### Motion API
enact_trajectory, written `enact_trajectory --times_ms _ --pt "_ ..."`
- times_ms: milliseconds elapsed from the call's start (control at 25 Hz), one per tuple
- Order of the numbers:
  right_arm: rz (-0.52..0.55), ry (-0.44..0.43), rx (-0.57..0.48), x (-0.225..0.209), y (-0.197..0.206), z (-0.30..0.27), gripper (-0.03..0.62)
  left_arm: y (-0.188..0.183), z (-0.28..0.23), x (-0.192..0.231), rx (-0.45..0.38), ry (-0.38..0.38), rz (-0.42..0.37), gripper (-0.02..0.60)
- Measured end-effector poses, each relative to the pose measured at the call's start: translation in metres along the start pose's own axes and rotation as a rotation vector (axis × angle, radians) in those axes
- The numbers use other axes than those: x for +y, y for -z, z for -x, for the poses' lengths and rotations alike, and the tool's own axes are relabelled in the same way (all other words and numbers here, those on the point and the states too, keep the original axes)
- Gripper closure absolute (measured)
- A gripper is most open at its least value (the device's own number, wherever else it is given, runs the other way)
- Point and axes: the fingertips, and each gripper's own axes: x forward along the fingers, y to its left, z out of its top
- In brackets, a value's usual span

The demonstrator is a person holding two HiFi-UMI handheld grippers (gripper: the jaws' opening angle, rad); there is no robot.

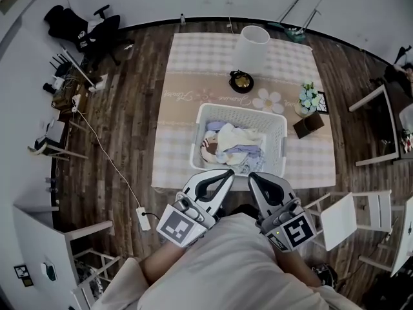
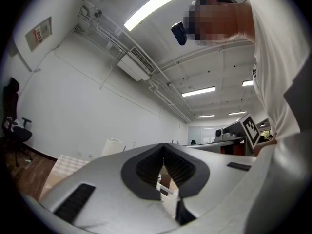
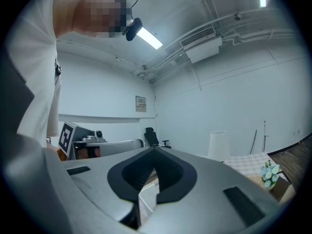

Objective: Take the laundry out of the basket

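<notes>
Head view: a white slatted basket (image 1: 278, 148) stands on the checked table (image 1: 187, 63), toward its near edge. The laundry (image 1: 236, 146) lies inside it, a heap of white, pale blue and tan cloth filling the left and middle of the basket below the rim. None of it is outside the basket. The left gripper (image 1: 230, 172) and right gripper (image 1: 251, 174) are held side by side close to the person's chest. Their tips point at the basket's near rim, just short of it, and touch neither the rim nor the cloth. Beyond the basket on the table are a white lampshade (image 1: 250, 46), a dark round object (image 1: 241, 81), a small bunch of flowers (image 1: 308, 97) and a brown box (image 1: 308, 124). Both gripper views are tilted upward and show no laundry. They show instead what the head view lacks: ceiling lights (image 2: 155, 5), a wall-mounted unit (image 3: 202, 47) and the person's white shirt (image 2: 278, 57). In the left gripper view the jaws are closed tip to tip with nothing between them. The right gripper view shows the same, closed and empty.
</notes>
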Motion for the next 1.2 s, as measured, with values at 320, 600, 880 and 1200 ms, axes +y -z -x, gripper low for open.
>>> enact_trajectory --times_ms 320,600,880,1200 --pt "0.034 -0.027 0.034 -0.037 0.011 0.003 0.569 0.016 -0.031 -0.002 0.073 0.034 -0.013 0.560" --pt "0.077 -0.081 0.153 -0.068 0.044 -0.009 0.439 0.041 -0.059 0.012 0.166 0.064 -0.026 0.487" --pt "0.187 -0.174 0.378 -0.091 0.098 -0.029 0.418 0.090 -0.086 0.026 0.398 0.265 -0.309 0.416" --pt "0.323 -0.332 0.699 -0.107 0.174 -0.052 0.360 0.169 -0.106 0.056 0.707 0.390 -0.440 0.391"
